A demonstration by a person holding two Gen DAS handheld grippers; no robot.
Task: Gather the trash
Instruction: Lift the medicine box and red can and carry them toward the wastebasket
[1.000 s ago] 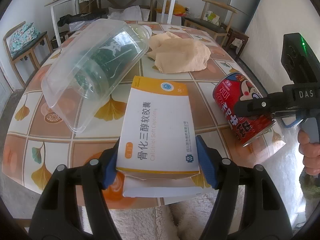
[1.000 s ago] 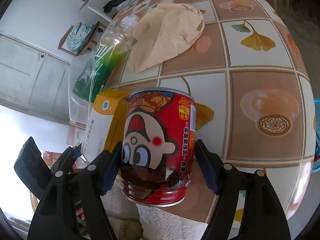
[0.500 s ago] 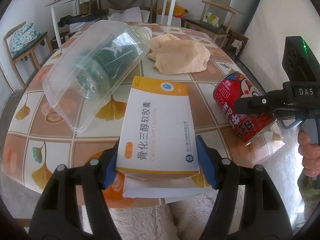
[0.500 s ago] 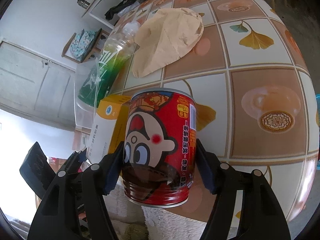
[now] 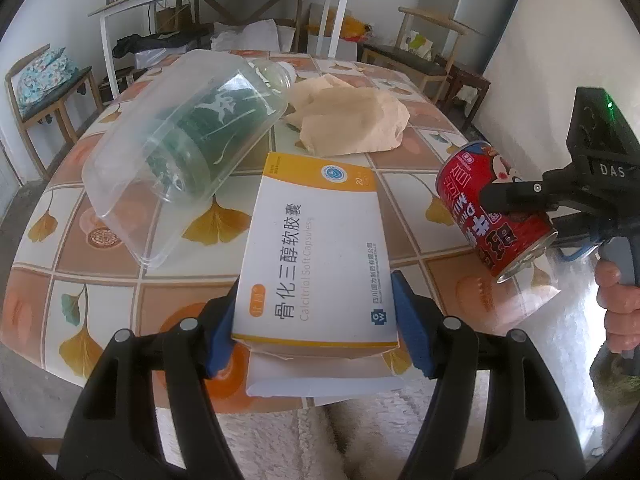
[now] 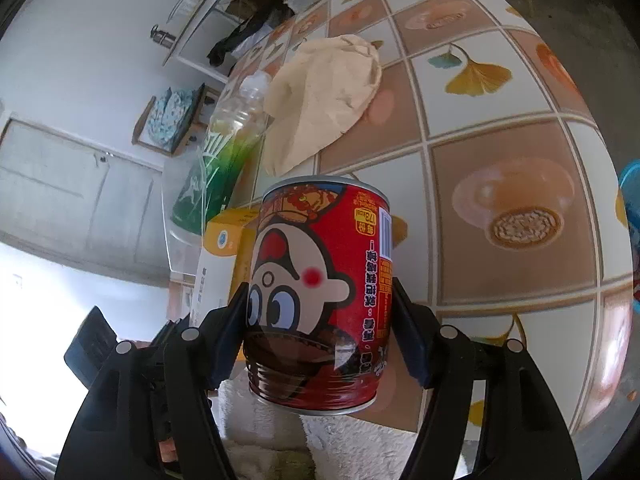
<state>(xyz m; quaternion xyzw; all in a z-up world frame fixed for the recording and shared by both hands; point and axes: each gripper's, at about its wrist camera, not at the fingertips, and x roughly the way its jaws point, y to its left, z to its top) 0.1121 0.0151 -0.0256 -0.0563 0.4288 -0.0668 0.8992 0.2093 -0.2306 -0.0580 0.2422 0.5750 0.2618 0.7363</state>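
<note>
The left gripper (image 5: 314, 330) has its 2 fingers clamped on the medicine box (image 5: 316, 256), low at 6 o'clock over the bench (image 5: 100, 280) edge. The right gripper (image 6: 320, 338) clamps the red can (image 6: 320, 292), its fingers having just closed slightly; from the left wrist view the can sits at 3 o'clock.

Blue object (image 6: 631, 208) cut by edge

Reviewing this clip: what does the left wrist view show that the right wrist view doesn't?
Only the left wrist view shows the left gripper clamped on the medicine box, and the person's hand on the other tool's handle. Only the right wrist view shows the cartoon face on the red can and a blue object at the frame edge. Both show the can held by the right gripper, the green bottle, the crumpled paper and the tiled table.
</note>
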